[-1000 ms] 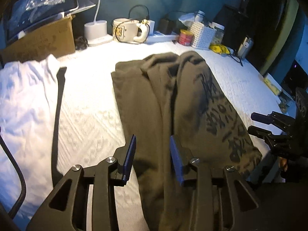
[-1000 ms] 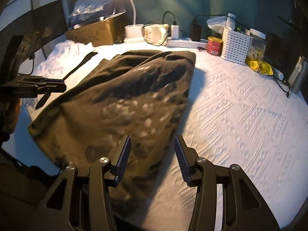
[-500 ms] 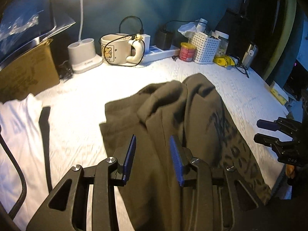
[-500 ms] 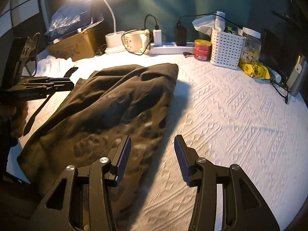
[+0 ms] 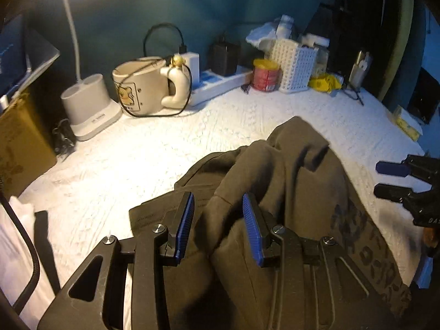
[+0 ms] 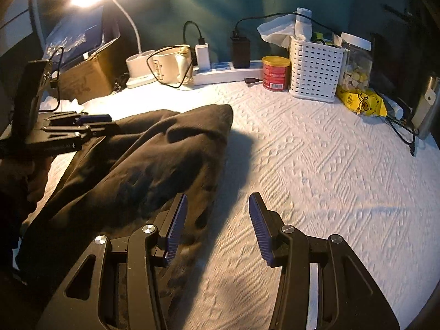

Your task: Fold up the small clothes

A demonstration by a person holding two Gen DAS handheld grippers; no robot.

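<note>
A dark olive garment (image 5: 302,178) with a black print lies rumpled on the white quilted cover (image 6: 316,151), its far end bunched into a ridge. My left gripper (image 5: 217,200) hovers open over the garment's left part, and a fold of cloth runs under the gap without being pinched. In the right wrist view the left gripper (image 6: 107,122) sits just above the garment (image 6: 165,159). My right gripper (image 6: 218,196) is open over the garment's right edge, one finger above cloth, the other above bare cover. The right gripper (image 5: 379,178) also shows at the right side of the left wrist view.
Along the back wall stand a lamp base (image 5: 88,110), a cream mug (image 5: 140,88), a power strip (image 5: 220,85), a red can (image 5: 265,75) and a white basket (image 5: 295,68). A cardboard box (image 6: 85,79) and a white garment (image 5: 16,220) are at left.
Both grippers have travelled forward over the garment toward the back wall, so the back objects look larger. The white garment has slid mostly out of the left view. Jaw gaps are unchanged.
</note>
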